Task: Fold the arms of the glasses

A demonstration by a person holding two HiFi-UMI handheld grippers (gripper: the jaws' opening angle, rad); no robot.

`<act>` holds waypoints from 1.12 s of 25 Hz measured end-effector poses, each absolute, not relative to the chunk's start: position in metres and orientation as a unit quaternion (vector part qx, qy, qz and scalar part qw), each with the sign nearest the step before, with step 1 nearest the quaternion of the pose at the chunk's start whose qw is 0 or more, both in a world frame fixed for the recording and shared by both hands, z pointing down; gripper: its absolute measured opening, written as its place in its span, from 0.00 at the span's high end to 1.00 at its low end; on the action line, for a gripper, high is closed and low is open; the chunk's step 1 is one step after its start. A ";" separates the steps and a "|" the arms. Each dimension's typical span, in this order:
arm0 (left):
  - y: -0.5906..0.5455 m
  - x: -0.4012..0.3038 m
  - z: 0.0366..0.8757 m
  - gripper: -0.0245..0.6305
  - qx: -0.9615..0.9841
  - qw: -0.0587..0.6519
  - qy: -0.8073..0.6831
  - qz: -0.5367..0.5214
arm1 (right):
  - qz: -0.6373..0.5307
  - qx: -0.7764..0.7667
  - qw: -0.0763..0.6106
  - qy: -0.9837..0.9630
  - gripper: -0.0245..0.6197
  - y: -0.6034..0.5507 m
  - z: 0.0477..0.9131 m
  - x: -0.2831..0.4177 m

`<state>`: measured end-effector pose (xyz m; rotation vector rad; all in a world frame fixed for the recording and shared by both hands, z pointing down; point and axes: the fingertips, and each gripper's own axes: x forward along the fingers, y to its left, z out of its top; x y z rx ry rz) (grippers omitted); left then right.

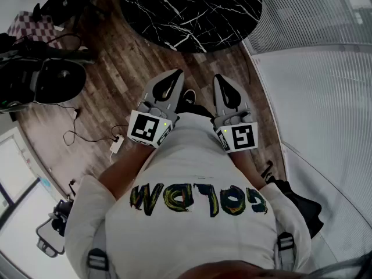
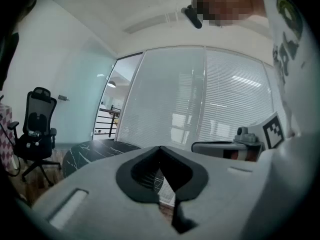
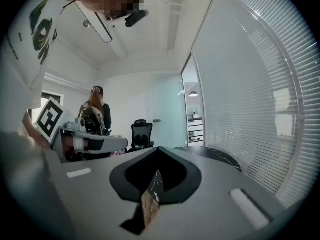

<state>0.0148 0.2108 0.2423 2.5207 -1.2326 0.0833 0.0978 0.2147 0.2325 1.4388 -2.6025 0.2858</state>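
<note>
No glasses show in any view. In the head view my left gripper (image 1: 176, 75) and right gripper (image 1: 220, 79) are held side by side close to the person's chest, above a wooden floor, pointing toward a round black marble table (image 1: 192, 10). Both stand shut with nothing between the jaws. In the left gripper view the left gripper's (image 2: 160, 149) tips meet, and the right gripper (image 2: 235, 146) shows beside it. In the right gripper view the right gripper's (image 3: 156, 150) tips also meet, with the left gripper (image 3: 90, 143) at its left.
A white slatted glass wall (image 1: 314, 97) runs along the right. Black equipment (image 1: 46, 80) and cables with a white adapter (image 1: 116, 145) lie on the floor at left. A black office chair (image 2: 35, 129) stands beyond the table; another person (image 3: 95, 111) stands far back.
</note>
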 end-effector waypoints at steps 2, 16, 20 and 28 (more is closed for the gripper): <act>0.211 0.014 0.244 0.96 0.885 0.168 -0.434 0.030 | 0.096 0.479 0.077 -0.869 0.96 0.214 0.233 0.097; 0.207 0.029 0.259 0.96 0.871 0.185 -0.453 0.048 | 0.129 0.477 0.065 -0.867 0.96 0.206 0.245 0.123; 0.207 0.037 0.271 0.96 0.866 0.202 -0.454 0.048 | 0.135 0.483 0.078 -0.862 0.96 0.207 0.254 0.135; 0.197 0.028 0.270 0.96 0.857 0.209 -0.468 0.054 | 0.153 0.488 0.087 -0.855 0.96 0.201 0.256 0.138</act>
